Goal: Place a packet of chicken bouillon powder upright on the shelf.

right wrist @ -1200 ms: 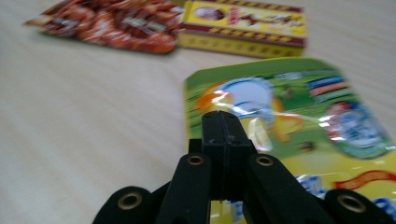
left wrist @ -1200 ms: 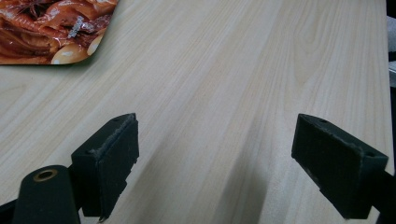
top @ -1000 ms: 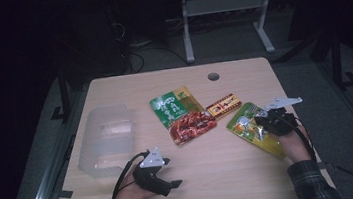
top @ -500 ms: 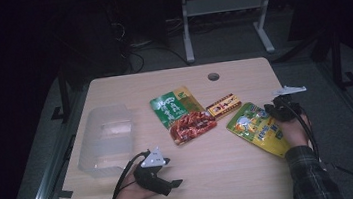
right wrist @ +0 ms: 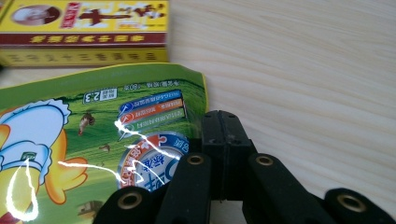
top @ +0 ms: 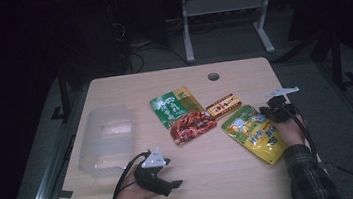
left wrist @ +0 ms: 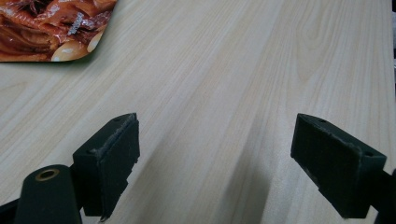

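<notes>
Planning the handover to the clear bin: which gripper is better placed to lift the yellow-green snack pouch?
Right. The right gripper is shut at the edge of the yellow-green snack pouch, whether gripping it is unclear. The left gripper, open over bare wooden table, is far from it.

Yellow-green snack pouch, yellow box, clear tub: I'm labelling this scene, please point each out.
yellow-green snack pouch (top: 255,133), high view, middle of its printed face.
yellow box (right wrist: 84,21), right gripper view, its red-lettered top.
clear tub (top: 101,158), high view, its near wall.
</notes>
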Tool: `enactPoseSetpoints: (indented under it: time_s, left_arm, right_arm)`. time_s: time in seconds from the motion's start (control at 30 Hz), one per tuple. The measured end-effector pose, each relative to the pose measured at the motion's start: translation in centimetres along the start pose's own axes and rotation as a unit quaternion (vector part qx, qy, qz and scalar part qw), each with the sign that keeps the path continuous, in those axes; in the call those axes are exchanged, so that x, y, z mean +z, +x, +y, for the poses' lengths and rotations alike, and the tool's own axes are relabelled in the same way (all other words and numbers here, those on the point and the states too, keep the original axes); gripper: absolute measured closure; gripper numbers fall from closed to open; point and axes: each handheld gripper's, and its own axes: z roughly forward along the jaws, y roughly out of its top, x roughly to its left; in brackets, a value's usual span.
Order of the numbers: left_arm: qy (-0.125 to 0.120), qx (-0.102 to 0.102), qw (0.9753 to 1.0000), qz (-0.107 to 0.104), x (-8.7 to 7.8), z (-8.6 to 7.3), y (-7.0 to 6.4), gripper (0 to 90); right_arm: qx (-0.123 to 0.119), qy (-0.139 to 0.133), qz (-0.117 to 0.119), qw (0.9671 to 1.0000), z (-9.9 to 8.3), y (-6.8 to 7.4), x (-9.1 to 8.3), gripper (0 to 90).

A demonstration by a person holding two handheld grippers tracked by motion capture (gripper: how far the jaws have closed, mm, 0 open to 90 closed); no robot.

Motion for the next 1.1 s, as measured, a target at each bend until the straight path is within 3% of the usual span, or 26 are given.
enactPoseSetpoints:
  time_s: [0.43,0.63,0.73,0.8,0.9,1.03,1.07,1.1]
  left_arm:
    - [0.001,0.003,1.0000,-0.004,0.1,0.1,-0.1,15.0]
    - [0.000,0.005,1.0000,-0.006,0.1,0.1,-0.2,15.0]
    - [-0.001,0.004,1.0000,-0.009,0.1,0.1,-0.2,15.0]
    - [-0.001,0.004,1.0000,-0.008,0.1,0.1,-0.3,15.0]
    - [0.000,0.006,0.9999,-0.010,0.1,0.1,-0.3,15.0]
    - [-0.001,0.008,0.9999,-0.012,0.1,0.2,-0.3,15.0]
    - [-0.001,0.008,0.9999,-0.012,0.1,0.2,-0.3,15.0]
    - [-0.002,0.008,0.9999,-0.012,0.1,0.2,-0.3,15.0]
  right_arm:
    - [-0.041,0.006,0.045,0.9981,0.3,1.7,0.3,89.8]
    - [-0.070,0.004,0.069,0.9952,0.6,2.8,0.5,89.9]
    - [-0.086,0.004,0.096,0.9917,0.7,3.6,0.7,89.9]
    - [-0.089,0.003,0.100,0.9911,0.7,3.8,0.7,89.9]
    - [-0.110,0.002,0.126,0.9859,0.9,5.1,0.9,89.9]
    - [-0.131,0.004,0.143,0.9810,1.1,6.3,1.2,89.9]
    - [-0.131,0.004,0.143,0.9810,1.1,6.3,1.2,89.9]
    - [-0.141,0.007,0.153,0.9780,1.2,7.0,1.3,89.9]
